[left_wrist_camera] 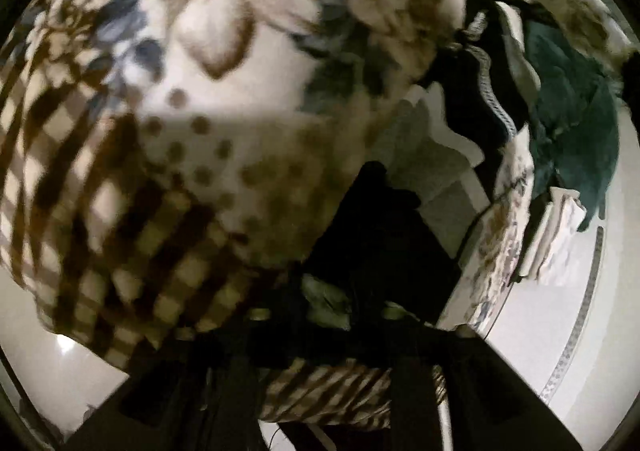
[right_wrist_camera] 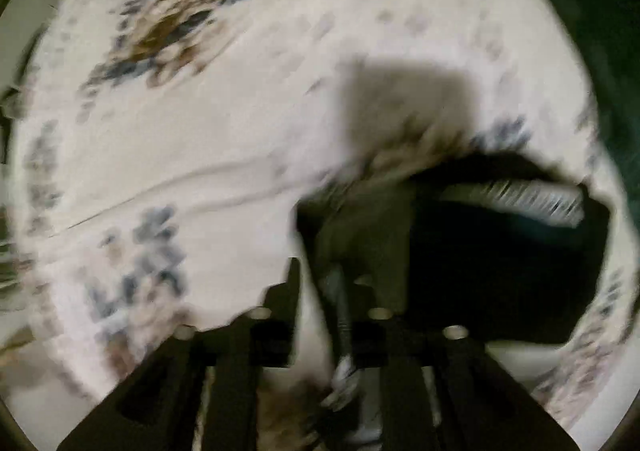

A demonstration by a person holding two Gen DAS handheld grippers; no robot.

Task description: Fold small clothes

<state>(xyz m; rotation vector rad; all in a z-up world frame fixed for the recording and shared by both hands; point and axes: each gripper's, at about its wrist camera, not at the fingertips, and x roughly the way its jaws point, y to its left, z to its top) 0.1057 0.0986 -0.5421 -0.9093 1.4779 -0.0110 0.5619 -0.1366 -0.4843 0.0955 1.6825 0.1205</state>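
In the left wrist view a dark garment hangs between my left gripper's jaws, which look shut on it above a floral and checked blanket. In the right wrist view my right gripper looks shut on the same kind of dark garment, which has a pale ribbed band and lies on a floral sheet. Both views are blurred.
A pile of dark clothes and a dark green cloth lie at the right in the left wrist view. A folded white stack sits by the blanket's edge. White floor shows at lower right.
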